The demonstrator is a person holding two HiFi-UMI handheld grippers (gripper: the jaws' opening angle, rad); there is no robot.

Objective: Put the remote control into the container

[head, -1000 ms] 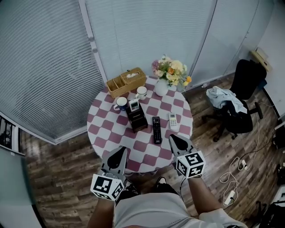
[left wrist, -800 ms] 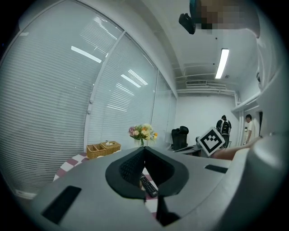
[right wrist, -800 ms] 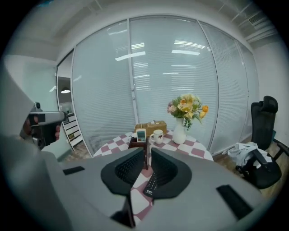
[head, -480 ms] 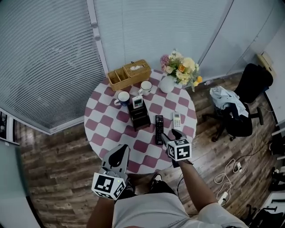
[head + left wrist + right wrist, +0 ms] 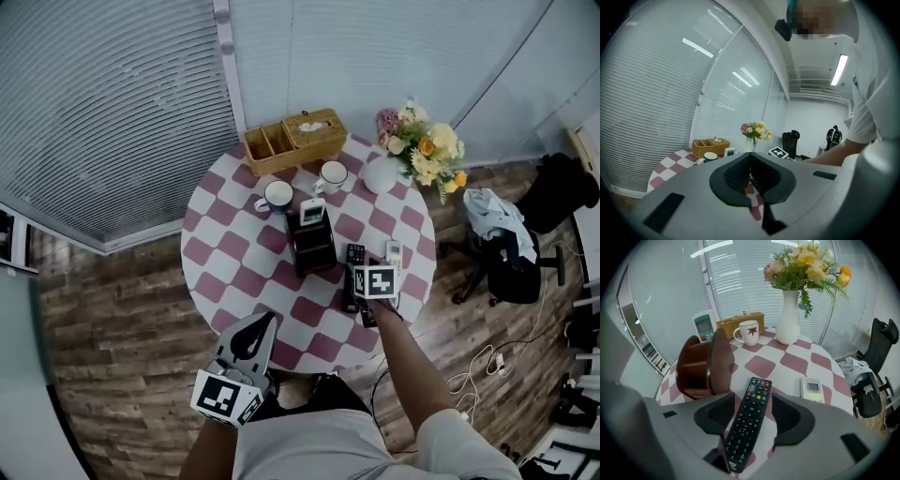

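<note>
Right tool (image 5: 753, 405) descended; jaws just opened astride remote (image 5: 748, 426).

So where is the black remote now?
Right gripper view: the black remote lies on the checked table, between the brown holder at left and the white remote at right.

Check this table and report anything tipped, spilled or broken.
Nothing stands out. The vase and the white mug stand upright, with no spill on the table. The black remote lies flat beside the wooden container, and the white remote lies flat too.
</note>
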